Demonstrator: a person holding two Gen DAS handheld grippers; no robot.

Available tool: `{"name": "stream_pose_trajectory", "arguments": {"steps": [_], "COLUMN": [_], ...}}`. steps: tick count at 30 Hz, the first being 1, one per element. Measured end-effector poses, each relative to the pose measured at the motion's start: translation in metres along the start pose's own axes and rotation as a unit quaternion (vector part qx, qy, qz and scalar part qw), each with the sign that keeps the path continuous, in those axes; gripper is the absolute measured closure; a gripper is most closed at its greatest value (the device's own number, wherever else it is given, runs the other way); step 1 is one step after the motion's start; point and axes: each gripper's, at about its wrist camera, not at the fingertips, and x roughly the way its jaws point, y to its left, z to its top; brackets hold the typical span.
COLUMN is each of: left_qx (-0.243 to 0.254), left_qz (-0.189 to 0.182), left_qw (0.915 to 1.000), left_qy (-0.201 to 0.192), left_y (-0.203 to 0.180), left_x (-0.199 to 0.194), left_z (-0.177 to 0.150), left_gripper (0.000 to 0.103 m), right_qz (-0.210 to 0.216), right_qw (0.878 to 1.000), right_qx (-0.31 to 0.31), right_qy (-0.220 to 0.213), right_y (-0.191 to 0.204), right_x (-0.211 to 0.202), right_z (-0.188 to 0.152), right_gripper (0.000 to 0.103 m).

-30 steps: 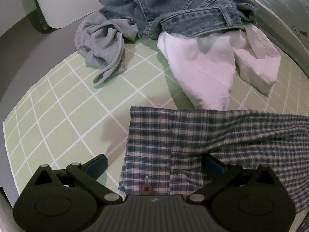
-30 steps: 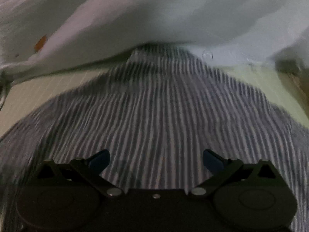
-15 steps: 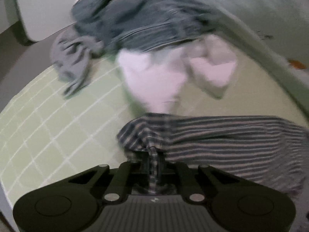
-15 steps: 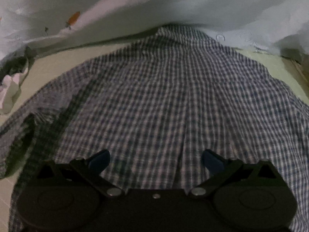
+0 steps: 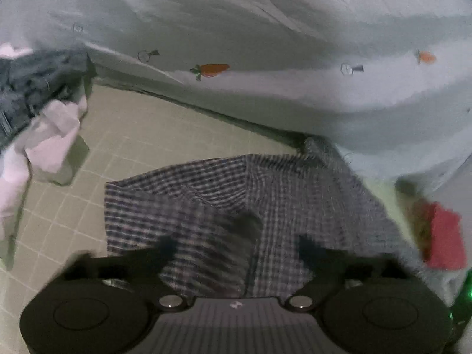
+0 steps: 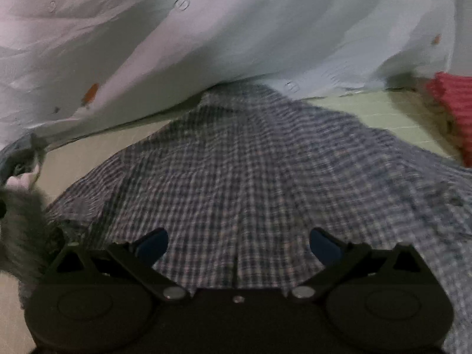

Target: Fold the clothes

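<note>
Directly beneath both spread claws [image 5: 236,247] [image 6: 239,242] lies checked shirt [image 6: 250,162].

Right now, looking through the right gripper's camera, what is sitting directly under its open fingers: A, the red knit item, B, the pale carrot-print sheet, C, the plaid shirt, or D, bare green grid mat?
C: the right gripper has its jaws spread wide, and the plaid shirt fills the space between and beneath them.

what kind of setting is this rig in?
Likely a bedroom, clothes being folded on a bed: pale carrot-print bedding bunched behind a green grid sheet, with a plaid shirt spread out and other clothes piled nearby.
</note>
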Motion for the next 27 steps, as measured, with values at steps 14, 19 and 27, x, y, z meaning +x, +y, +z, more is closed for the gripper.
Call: {"name": "stream_pose_trajectory", "arguments": {"steps": [14,19,27], "left_qx": [-0.035,-0.029,-0.001], "left_qz": [0.118,0.119,0.109], "left_qw": [0.9916,0.9916,0.9933], "left_qy": [0.040,0.041,0.038], "left_y": [0.051,0.056,0.046], "left_x": [-0.009,-0.012,-0.011], "left_z": [-0.032,-0.034,-0.030], "left_gripper": [0.006,0.006,0.006], "right_qz": [0.164,0.189,0.205], "right_qw": [0.985,0.977,0.971], "right_qx": [0.003,0.010,-0.021], "right_qy": [0.062,0.102,0.125], "right_y": [0.054,0.067,0.079], "right_x": [0.024,0.045,0.047], "right_z": [-0.010,-0.022,-0.033], "right_gripper": [0.017,0.036,0.084]}}
